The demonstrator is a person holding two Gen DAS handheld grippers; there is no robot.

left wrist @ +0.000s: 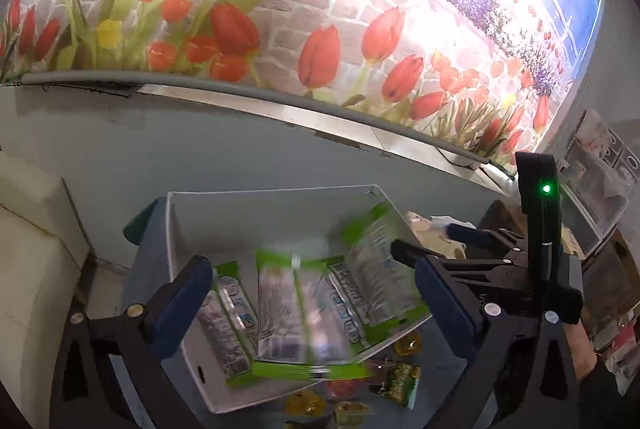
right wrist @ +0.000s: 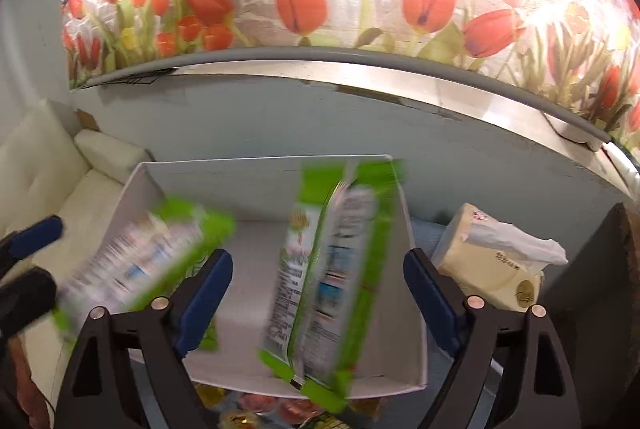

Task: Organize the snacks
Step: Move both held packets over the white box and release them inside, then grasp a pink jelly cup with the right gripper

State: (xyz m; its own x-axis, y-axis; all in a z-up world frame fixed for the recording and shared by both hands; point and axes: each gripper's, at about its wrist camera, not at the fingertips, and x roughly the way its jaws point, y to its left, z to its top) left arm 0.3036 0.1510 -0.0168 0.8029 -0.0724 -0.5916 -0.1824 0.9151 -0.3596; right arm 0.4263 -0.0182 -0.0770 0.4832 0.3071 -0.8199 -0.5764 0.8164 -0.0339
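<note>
A white cardboard box (left wrist: 280,207) (right wrist: 248,229) sits on a blue table. Green-edged snack packets lie in it. In the left wrist view, one packet (left wrist: 302,313) is blurred between my open left gripper's (left wrist: 316,303) fingers, another (left wrist: 230,329) lies at the left and a third (left wrist: 380,269) leans on the right wall. In the right wrist view, a blurred packet (right wrist: 328,281) hangs free between my open right gripper's (right wrist: 318,303) fingers, over the box. Another packet (right wrist: 148,261) is at the left. The right gripper (left wrist: 440,245) also shows in the left wrist view.
Small jelly cups (left wrist: 306,403) and a green snack bag (left wrist: 400,381) lie on the table in front of the box. A tissue pack (right wrist: 496,261) stands right of the box. A white sofa (right wrist: 60,181) is at the left. The tulip-mural wall (right wrist: 320,9) is behind.
</note>
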